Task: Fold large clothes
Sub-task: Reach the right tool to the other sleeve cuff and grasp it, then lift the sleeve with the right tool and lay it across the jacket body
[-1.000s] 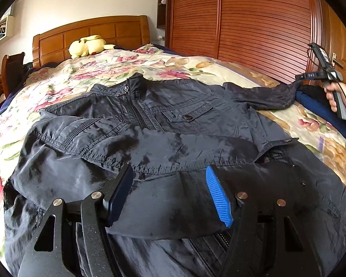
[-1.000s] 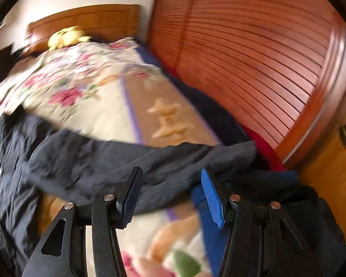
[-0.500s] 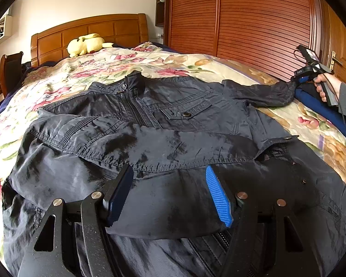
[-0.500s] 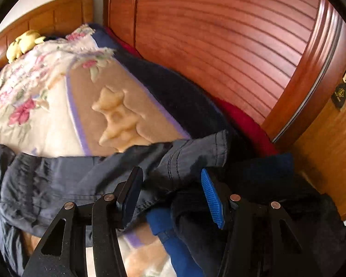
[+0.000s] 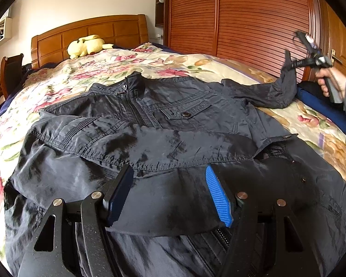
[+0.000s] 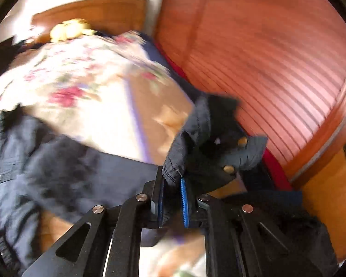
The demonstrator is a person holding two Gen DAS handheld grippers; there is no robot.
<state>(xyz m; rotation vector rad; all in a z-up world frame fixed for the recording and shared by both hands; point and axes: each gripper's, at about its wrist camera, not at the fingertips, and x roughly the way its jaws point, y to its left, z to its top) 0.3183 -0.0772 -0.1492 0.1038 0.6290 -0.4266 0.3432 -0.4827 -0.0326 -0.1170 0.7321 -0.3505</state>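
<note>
A dark jacket [image 5: 173,106] lies face up on the floral quilt [image 5: 92,69], one sleeve folded across its chest. My left gripper [image 5: 168,173] hovers open just above the jacket's lower part, with only flat cloth beneath its blue pads. The other sleeve stretches to the right, and its cuff [image 5: 286,85] is lifted off the bed. My right gripper [image 6: 171,180] has its jaws closing on that cuff [image 6: 189,138], and the pads pinch the cloth. In the left wrist view the right gripper [image 5: 288,65] is held by a hand [image 5: 327,80] at the bed's right side.
A yellow plush toy [image 5: 86,46] lies by the wooden headboard [image 5: 92,30]. Slatted wooden wardrobe doors [image 5: 253,18] stand close along the bed's right side. Dark blue clothing [image 5: 311,94] is piled at the right edge. A chair [image 5: 10,73] stands at the left.
The right gripper went from open over the sleeve end to shut on the cuff, and lifted it off the bed. The left gripper stayed still and open.
</note>
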